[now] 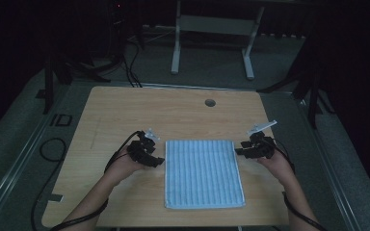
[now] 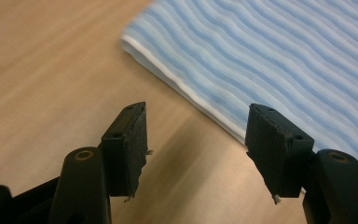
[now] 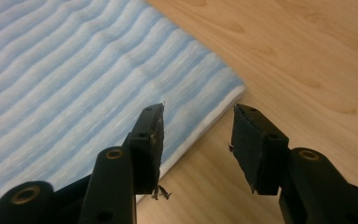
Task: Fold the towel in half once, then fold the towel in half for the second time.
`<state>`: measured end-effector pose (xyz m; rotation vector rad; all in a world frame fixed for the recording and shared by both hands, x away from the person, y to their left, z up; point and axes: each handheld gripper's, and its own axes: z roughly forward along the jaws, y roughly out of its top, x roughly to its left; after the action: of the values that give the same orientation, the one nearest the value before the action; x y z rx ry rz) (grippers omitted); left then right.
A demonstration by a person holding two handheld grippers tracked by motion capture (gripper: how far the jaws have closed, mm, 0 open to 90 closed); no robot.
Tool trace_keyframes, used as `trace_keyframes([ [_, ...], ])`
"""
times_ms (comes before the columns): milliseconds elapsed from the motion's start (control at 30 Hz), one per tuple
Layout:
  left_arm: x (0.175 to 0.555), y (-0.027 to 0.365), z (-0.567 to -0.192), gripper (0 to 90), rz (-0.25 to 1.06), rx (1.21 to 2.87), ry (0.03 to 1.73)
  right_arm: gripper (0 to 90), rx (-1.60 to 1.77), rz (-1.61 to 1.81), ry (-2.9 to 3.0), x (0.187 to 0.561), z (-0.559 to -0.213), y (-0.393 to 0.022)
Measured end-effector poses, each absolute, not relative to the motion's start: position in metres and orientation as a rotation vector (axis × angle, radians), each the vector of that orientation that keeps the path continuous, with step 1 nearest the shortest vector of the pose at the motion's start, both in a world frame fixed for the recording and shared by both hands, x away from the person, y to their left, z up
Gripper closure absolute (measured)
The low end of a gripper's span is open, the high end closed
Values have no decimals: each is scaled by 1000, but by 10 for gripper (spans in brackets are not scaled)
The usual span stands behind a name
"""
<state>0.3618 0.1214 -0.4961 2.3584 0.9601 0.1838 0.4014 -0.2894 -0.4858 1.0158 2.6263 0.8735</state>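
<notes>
Table point(image 1: 125, 110): pale wood top, bare around the work; a round cable hole point(image 1: 210, 102) sits near the far edge, well clear of my hands.
Towel point(image 1: 203, 173): blue-and-white striped, folded flat into a tidy rectangle, lying at the near middle of the table, long sides running away from me. I judge it sits centred so both tools can reach a long edge at once.
Towel edge, left side point(image 2: 177, 84): white hem, layers stacked; it runs diagonally ahead of my left jaws, which stand over bare wood just short of it.
Towel corner, right side point(image 3: 235, 91): far corner lies just ahead of my right jaws; one jaw hangs over the cloth, the other over wood.
Forearms: both come in from the near edge, angled inward, hands flanking the far half of the towel.
Left gripper point(image 1: 160, 161): released, jaws apart, nothing between them; tips point at the towel's left edge, just beside it.
Right gripper point(image 1: 238, 148): released, jaws apart, straddling the hem near the corner, pads not pressing on it.
Pose reading: mirrored and low, wrists turned inward; my guess is I am set for a two-sided pinch.
</notes>
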Motion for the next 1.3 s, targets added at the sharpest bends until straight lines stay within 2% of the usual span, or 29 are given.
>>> trace_keyframes([
  [267, 393, 113, -497, 351, 193, 2358, 979, 529, 1054, 846, 2630, 427, -488, -286],
  [500, 417, 106, -502, 352, 132, 2355, 981, 516, 1102, 817, 2641, 449, -490, -281],
  [833, 435, 96, -513, 359, 115, 2386, 1016, 525, 1182, 740, 2649, 464, -509, -269],
  [1000, 441, 90, -519, 481, 141, 2403, 1019, 525, 1168, 678, 2679, 467, -516, -261],
  [1300, 450, 84, -530, 633, 97, 2441, 1016, 633, 1155, 593, 2721, 474, -523, -249],
])
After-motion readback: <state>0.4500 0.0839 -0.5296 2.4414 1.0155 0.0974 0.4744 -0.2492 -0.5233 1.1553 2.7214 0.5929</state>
